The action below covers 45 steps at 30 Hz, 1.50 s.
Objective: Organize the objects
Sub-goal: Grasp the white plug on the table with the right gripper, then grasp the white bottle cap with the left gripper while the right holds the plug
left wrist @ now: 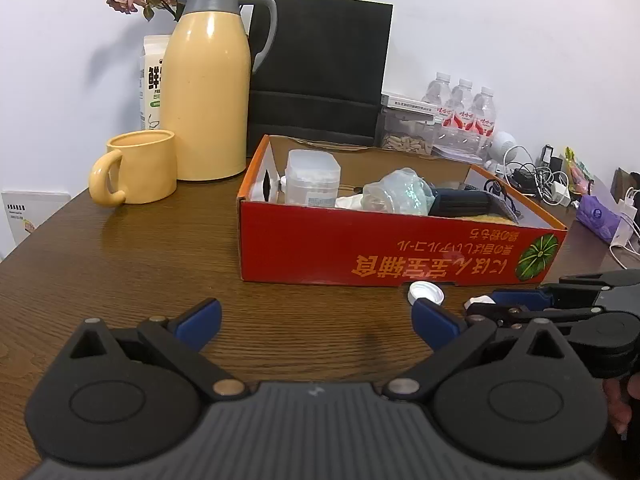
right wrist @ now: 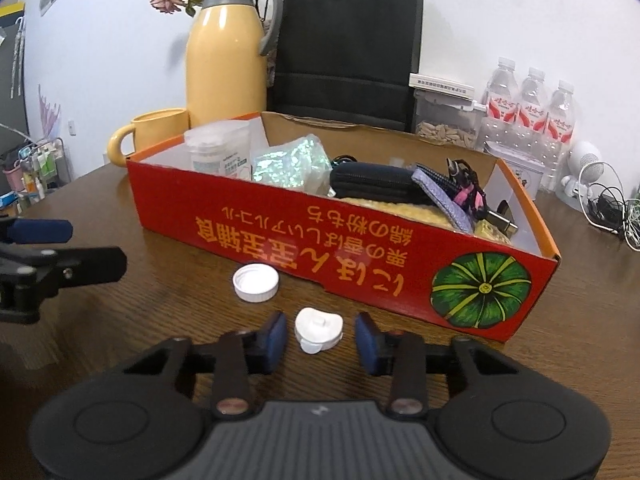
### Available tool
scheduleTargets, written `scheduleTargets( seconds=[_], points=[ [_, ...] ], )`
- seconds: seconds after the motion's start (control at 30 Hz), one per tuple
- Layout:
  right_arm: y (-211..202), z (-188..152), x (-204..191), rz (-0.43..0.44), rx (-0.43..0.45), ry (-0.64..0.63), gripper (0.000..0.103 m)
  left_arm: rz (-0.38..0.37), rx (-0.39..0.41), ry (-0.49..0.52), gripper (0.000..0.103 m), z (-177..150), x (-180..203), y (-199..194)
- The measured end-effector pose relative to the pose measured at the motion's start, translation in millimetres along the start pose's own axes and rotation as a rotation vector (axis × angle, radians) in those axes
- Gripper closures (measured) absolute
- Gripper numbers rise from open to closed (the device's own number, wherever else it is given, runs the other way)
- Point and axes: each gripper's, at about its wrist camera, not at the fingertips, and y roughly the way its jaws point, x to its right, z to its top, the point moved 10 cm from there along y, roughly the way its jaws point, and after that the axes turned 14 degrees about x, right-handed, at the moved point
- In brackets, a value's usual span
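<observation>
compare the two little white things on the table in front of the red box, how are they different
The round cap is a plain ring shape lying open side up, hollow inside; the white stopper is lumpier, with a small knob in its middle and a tab at its near edge. The round cap lies outside the right gripper, to its left; the white stopper sits between the open fingers, untouched. Both are white plastic, resting on the wooden table near the red box.

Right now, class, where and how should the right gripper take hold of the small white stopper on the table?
Grip the white stopper across its round outer rim, coming down from above and from the near side. It lies flat with its knob up, already between the open right gripper fingers; the red box blocks the far side.
</observation>
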Motion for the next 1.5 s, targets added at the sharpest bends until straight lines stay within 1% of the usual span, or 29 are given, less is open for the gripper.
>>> scheduleTargets(
  seconds=[0.13, 0.47, 0.93, 1.0, 1.1, 1.13, 1.2, 1.23, 1.27, 1.33, 1.43, 1.5],
  points=[
    [-2, 1, -2, 0.009, 0.006, -0.006, 0.078, 0.009, -0.006, 0.004, 0.000, -2, 0, 2],
    [-13, 9, -4, 0.000, 0.076, -0.036, 0.078, 0.031, -0.022, 0.030, 0.000, -2, 5, 13],
    [-19, 17, 19, -0.027, 0.135, -0.032, 0.078, 0.008, -0.075, 0.063, 0.000, -8, 56, 51],
    [-20, 17, 26, -0.035, 0.139, -0.029, 0.078, 0.003, -0.080, 0.067, 0.001, -9, 61, 55],
    [-22, 18, 33, -0.032, 0.149, -0.026, 0.078, -0.007, -0.085, 0.076, 0.007, -11, 69, 59],
    [-23, 17, 35, -0.030, 0.151, -0.027, 0.078, -0.011, -0.088, 0.078, 0.010, -12, 71, 60],
    [-24, 17, 37, -0.026, 0.150, -0.029, 0.078, -0.011, -0.092, 0.085, 0.012, -14, 75, 62],
    [-24, 16, 38, -0.021, 0.150, -0.029, 0.078, -0.008, -0.095, 0.091, 0.017, -14, 77, 63],
    [-24, 16, 38, -0.017, 0.149, -0.029, 0.078, -0.007, -0.099, 0.098, 0.024, -15, 79, 65],
    [-24, 15, 38, -0.010, 0.149, -0.035, 0.078, -0.012, -0.110, 0.103, 0.031, -17, 83, 68],
    [-23, 14, 39, -0.005, 0.144, -0.041, 0.078, -0.022, -0.116, 0.097, 0.032, -18, 89, 71],
    [-24, 13, 40, -0.003, 0.144, -0.045, 0.078, -0.023, -0.115, 0.097, 0.037, -18, 91, 72]
  ],
)
